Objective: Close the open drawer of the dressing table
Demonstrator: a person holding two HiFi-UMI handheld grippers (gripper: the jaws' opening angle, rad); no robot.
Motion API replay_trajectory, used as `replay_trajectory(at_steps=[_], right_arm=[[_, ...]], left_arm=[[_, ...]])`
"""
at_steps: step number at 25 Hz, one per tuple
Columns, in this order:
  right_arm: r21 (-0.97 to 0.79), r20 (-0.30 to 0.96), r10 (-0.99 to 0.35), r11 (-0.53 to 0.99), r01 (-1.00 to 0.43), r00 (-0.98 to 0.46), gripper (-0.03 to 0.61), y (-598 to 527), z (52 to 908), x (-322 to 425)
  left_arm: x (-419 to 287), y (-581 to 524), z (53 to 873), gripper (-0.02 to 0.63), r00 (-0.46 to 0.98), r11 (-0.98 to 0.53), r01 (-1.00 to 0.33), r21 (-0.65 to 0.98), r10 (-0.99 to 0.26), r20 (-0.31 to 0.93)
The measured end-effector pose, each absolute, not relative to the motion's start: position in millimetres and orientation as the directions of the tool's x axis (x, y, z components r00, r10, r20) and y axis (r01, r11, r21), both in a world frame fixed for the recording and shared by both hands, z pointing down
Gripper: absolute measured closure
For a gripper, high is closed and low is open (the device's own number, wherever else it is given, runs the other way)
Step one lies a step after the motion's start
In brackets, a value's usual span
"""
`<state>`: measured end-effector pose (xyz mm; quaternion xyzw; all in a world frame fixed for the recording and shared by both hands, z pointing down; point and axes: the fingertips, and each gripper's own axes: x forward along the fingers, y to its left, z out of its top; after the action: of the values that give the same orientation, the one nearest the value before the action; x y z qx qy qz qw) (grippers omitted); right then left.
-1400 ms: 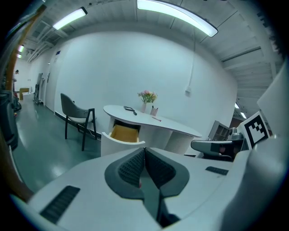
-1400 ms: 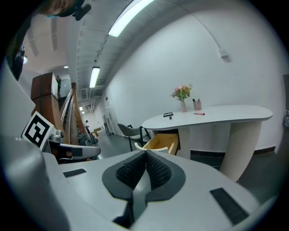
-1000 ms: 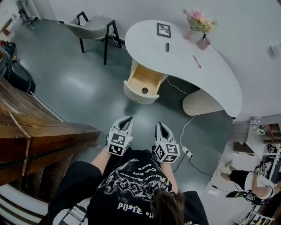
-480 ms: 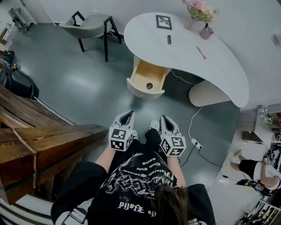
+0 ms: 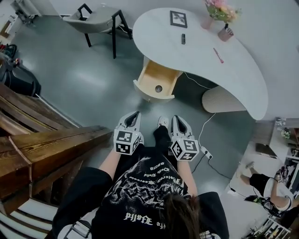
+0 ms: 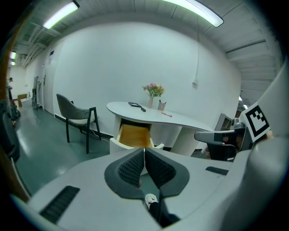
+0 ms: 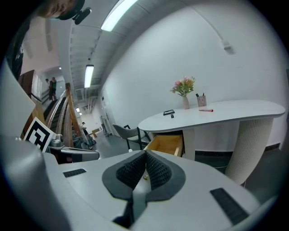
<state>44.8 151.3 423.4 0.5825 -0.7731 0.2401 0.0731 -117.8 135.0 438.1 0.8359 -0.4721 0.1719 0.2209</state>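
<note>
Left gripper (image 5: 134, 116) and right gripper (image 5: 175, 120), jaws closed and empty, point toward the open drawer (image 5: 156, 83), which lies well ahead between them, slightly nearer the left.

Grey glossy floor (image 5: 84, 79) is being lit by ceiling tube lights (image 6: 203, 13). A white wall (image 6: 113, 67) is being seen far ahead of the fingers (image 5: 133, 117). A grey chair (image 5: 95, 21) is being shown ahead-left of them, and a wooden staircase (image 5: 46, 144) just left.
</note>
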Motion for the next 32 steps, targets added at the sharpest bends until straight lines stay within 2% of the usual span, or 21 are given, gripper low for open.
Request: replay_trajectory(at_steps=[15,28,32], right_arm=[[-0.305,0.415,-0.790,0.347,-0.887,-0.452,0.552,57,440,67],[-0.338,0.430,-0.691,0.473,-0.814,-0.581,0.552,-7,460,81],[-0.346,0.438,-0.654,0.510,-0.788,-0.616,0.552,-23,468,81]], left_arm=[[-99,77,459,0.589,0.365,-0.330,-0.929,0.166,-0.750,0.552],[-80,52,493,0.588,0.220,-0.267,-0.963,0.030,-0.719,0.659],[-81,45,501,0.589,0.179,-0.183,-0.981,0.065,-0.727,0.662]])
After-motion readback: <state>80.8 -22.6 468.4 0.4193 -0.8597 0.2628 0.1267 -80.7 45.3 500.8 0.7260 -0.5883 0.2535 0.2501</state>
